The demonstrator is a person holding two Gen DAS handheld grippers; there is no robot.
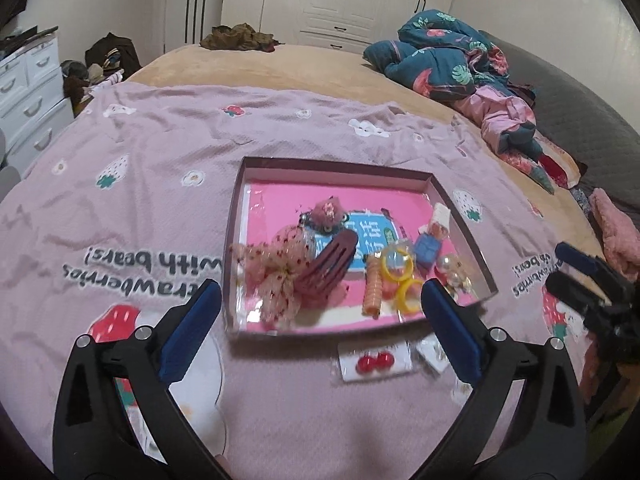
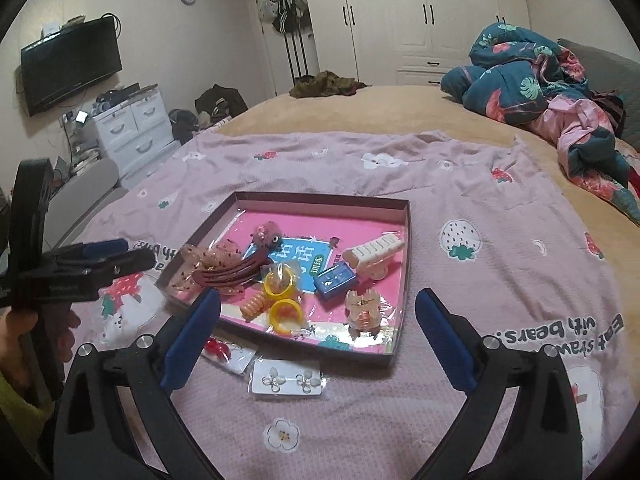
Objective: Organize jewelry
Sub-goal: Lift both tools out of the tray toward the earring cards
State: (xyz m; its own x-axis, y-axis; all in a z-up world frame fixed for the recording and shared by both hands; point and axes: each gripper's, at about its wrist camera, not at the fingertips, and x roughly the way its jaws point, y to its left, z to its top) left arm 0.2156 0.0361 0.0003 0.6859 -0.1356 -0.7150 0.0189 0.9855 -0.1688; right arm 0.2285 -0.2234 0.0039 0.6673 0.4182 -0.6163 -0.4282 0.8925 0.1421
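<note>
Tongs of both grippers, left point(image 1: 320, 320) and right point(image 2: 318, 332), are held wide open and empty; flower-earring card point(image 2: 287, 380) outside tray point(image 2: 320, 197) should be pinched by its edge, flat.

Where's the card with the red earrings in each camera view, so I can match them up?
Left wrist: the red earring card lies on the bedspread just outside the tray's near wall, low centre.
Right wrist: the card peeks out beside the right claw's left finger.
Shared landmark: the yellow rings in the tray.
</note>
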